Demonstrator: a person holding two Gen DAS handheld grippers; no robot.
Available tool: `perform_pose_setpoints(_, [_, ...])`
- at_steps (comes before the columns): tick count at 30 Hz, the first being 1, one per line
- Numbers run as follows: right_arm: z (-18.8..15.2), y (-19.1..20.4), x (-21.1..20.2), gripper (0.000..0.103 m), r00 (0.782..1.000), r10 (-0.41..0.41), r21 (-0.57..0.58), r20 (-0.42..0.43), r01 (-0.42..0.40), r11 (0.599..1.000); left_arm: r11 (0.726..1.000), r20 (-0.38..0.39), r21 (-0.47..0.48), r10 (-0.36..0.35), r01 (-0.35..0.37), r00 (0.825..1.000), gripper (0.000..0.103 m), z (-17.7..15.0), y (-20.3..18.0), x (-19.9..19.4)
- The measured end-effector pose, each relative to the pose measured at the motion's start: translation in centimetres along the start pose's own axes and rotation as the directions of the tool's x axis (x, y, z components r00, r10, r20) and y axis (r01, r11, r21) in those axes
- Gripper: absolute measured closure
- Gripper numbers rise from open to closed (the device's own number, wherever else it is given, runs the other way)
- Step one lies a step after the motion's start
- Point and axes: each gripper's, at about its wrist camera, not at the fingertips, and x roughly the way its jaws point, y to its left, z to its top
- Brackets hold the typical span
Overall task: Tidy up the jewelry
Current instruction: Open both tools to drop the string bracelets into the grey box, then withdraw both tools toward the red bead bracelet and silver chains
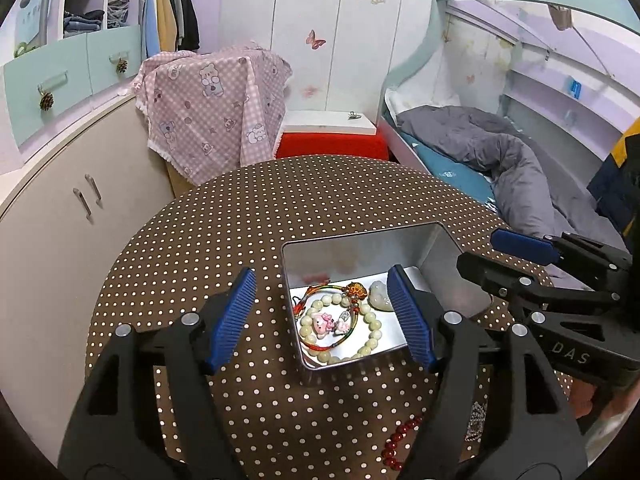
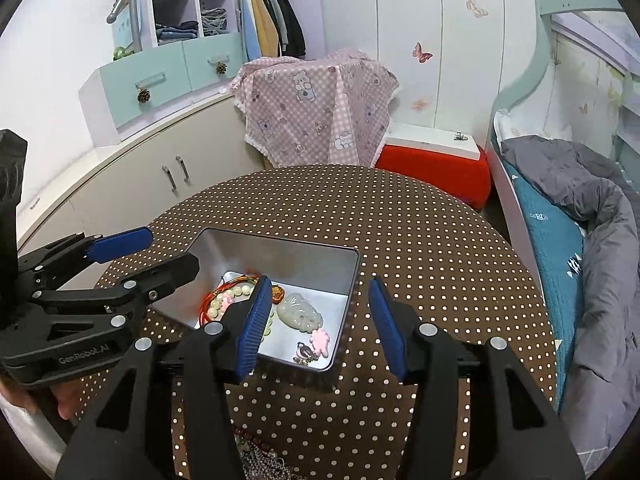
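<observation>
Looking along both tools, we see a round table in a brown cloth with white dots, and on it, toward the middle, an open metal tin holding most of the jewelry. Inside the tin lie a pale bead bracelet, a red and green cord bracelet, a pink charm inside the bead ring, and a pale jade pendant toward the tin's right wall. A second pink charm and a small dark metal piece sit near its front right corner.

Our left gripper hangs over the tin's left wall with its fingers spread wide and nothing between them. Our right gripper hovers over the tin's right wall, likewise wide open and holding nothing.

Outside the tin, near the table's front edge, a red bead string lies on the cloth, with a silvery chain just beside it.
</observation>
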Motion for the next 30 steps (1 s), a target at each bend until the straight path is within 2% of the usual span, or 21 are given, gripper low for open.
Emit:
perform_pose_setpoints(16, [-1.3,0.6,-2.2,0.054,1.0,-0.019,0.005,0.016,0.019,1.0,1.0,-0.002,-0.004,0.002,-0.002,1.0,0.035,-1.0,0.0,-1.6])
perform_pose_setpoints(24, [-2.8,0.8,-3.8,0.05,0.999,-0.042,0.018,0.015,0.041,0.999,1.0,-0.02,0.005,0.002,-0.002,1.0,0.032,-2.6,-0.6,-2.7])
perform_pose_setpoints(30, [-4.2,1.0,-4.4,0.048,0.998,-0.056,0.028,-0.003,0.056,0.998,1.0,-0.065,0.019,0.003,-0.002,0.998,0.031,-4.6,-1.1,-2.7])
